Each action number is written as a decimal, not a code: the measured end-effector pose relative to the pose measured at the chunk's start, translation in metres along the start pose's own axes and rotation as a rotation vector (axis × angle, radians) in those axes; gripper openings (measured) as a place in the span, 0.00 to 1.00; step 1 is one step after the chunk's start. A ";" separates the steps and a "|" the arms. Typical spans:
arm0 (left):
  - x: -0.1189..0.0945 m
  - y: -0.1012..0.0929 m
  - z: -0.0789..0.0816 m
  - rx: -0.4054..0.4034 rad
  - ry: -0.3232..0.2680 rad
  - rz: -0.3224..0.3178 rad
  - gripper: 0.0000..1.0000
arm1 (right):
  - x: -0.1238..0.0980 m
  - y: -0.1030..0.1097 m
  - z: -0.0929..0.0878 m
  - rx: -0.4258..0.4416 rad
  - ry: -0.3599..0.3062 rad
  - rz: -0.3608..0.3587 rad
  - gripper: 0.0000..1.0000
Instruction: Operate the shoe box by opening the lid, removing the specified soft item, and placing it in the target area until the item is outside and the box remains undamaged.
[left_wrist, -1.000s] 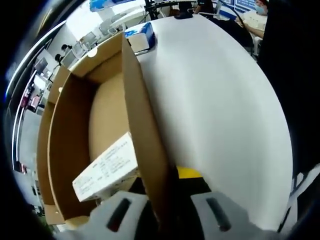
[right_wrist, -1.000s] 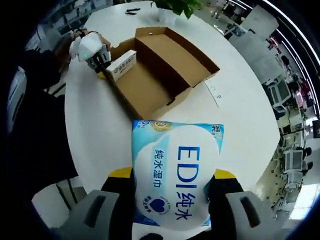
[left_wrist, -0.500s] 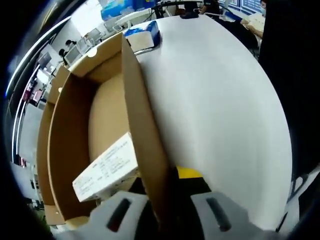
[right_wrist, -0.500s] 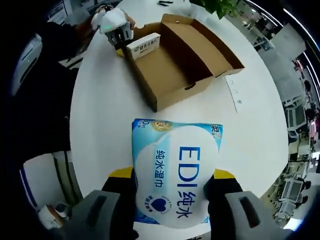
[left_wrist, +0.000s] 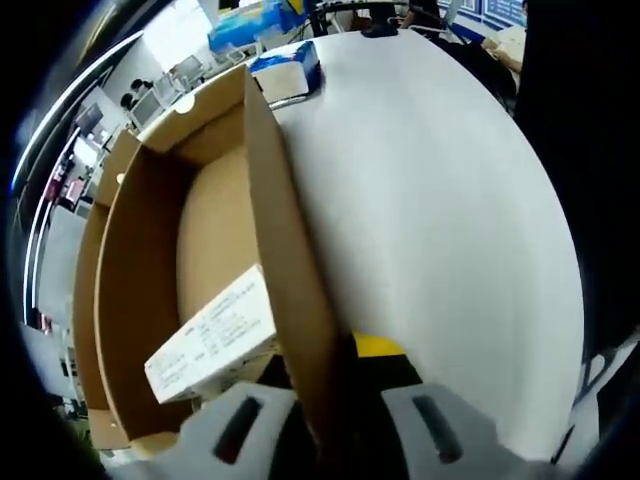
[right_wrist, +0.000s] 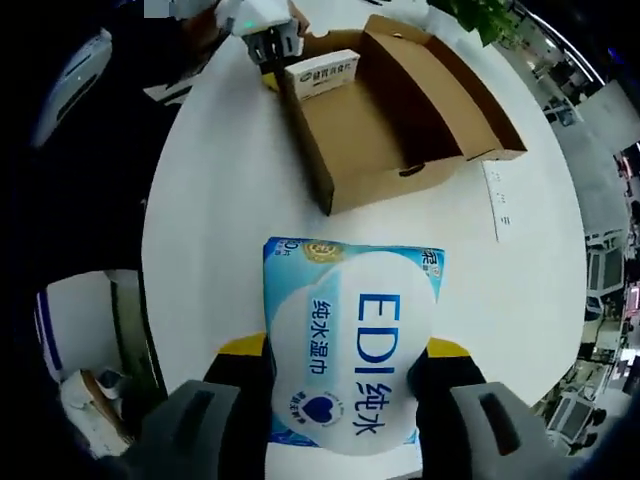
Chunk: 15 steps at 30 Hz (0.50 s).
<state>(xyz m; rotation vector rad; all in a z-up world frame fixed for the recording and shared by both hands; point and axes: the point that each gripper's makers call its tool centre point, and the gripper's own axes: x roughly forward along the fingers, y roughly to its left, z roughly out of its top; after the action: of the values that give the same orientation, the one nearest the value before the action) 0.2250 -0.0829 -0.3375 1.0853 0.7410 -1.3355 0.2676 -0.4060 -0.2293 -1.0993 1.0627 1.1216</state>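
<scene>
Carrying step: keep right gripper (right_wrist: 340, 395) clamped on wipes pack (right_wrist: 350, 345), lower flat onto bare desk (right_wrist: 220, 210) near front edge, well apart from shoe box (right_wrist: 385, 110). Keep left gripper (left_wrist: 330, 425) pinching box wall (left_wrist: 290, 270), steadying without crushing. Pack soft, blue-white, out of box, above desk. Small white carton (left_wrist: 210, 340) inside box.

Left gripper (left_wrist: 330, 425): jaws closed on the box wall (left_wrist: 285, 250), one jaw inside, one outside, near the box's end. It also shows at the top of the right gripper view (right_wrist: 262, 22), held by a hand. Right gripper (right_wrist: 345, 400): jaws clamped on both sides of the wipes pack (right_wrist: 350, 350), held above the counter (right_wrist: 220, 200).
</scene>
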 end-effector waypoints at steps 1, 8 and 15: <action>0.000 0.000 0.000 0.000 0.000 0.000 0.07 | 0.002 -0.001 0.000 -0.003 0.000 0.000 0.56; 0.000 0.000 0.000 0.002 -0.002 0.002 0.07 | 0.010 -0.001 -0.002 -0.023 0.028 0.016 0.56; 0.000 -0.001 0.000 0.005 -0.003 0.003 0.07 | 0.019 0.001 -0.005 0.005 0.050 0.038 0.55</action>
<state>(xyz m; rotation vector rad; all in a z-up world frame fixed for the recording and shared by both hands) 0.2245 -0.0828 -0.3379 1.0879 0.7343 -1.3370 0.2685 -0.4086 -0.2489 -1.1120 1.1287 1.1258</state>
